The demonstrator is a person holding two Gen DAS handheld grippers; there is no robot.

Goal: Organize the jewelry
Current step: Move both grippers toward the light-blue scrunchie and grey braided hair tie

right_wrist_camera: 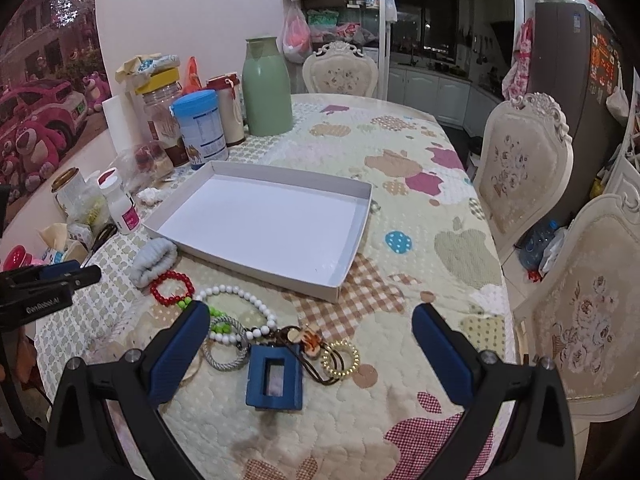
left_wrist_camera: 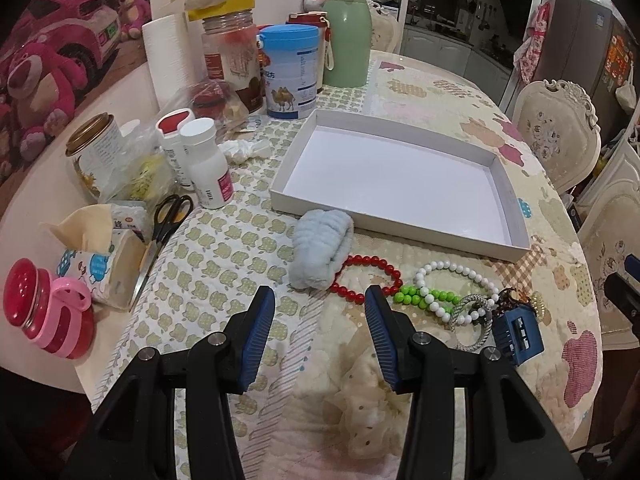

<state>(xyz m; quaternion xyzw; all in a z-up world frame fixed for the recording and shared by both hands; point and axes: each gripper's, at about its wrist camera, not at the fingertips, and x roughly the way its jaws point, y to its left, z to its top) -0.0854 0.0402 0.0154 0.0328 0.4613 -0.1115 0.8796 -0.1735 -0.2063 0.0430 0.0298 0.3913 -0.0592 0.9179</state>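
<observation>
A shallow white box tray [left_wrist_camera: 508, 188] [right_wrist_camera: 352, 256] lies empty on the quilted table. In front of it lie a light blue scrunchie [left_wrist_camera: 320, 248] [right_wrist_camera: 154, 258], a red bead bracelet [left_wrist_camera: 370, 262] [right_wrist_camera: 172, 284], a white bead bracelet [left_wrist_camera: 456, 270] [right_wrist_camera: 240, 294], a green bead bracelet [left_wrist_camera: 412, 296], a grey braided ring [left_wrist_camera: 476, 320] [right_wrist_camera: 224, 354], a blue box charm [left_wrist_camera: 516, 332] [right_wrist_camera: 274, 378] and a gold coil tie [right_wrist_camera: 340, 358]. My left gripper [left_wrist_camera: 320, 300] is open just short of the scrunchie and red bracelet. My right gripper [right_wrist_camera: 310, 320] is wide open over the charm pile.
Jars, bottles, a green flask [left_wrist_camera: 346, 32], scissors [left_wrist_camera: 166, 220], a tissue pack [left_wrist_camera: 100, 260] and a red-lidded jar [left_wrist_camera: 44, 312] crowd the table's left side. Ornate chairs [right_wrist_camera: 520, 168] stand along the right edge. The left gripper shows at the far left of the right wrist view [right_wrist_camera: 48, 280].
</observation>
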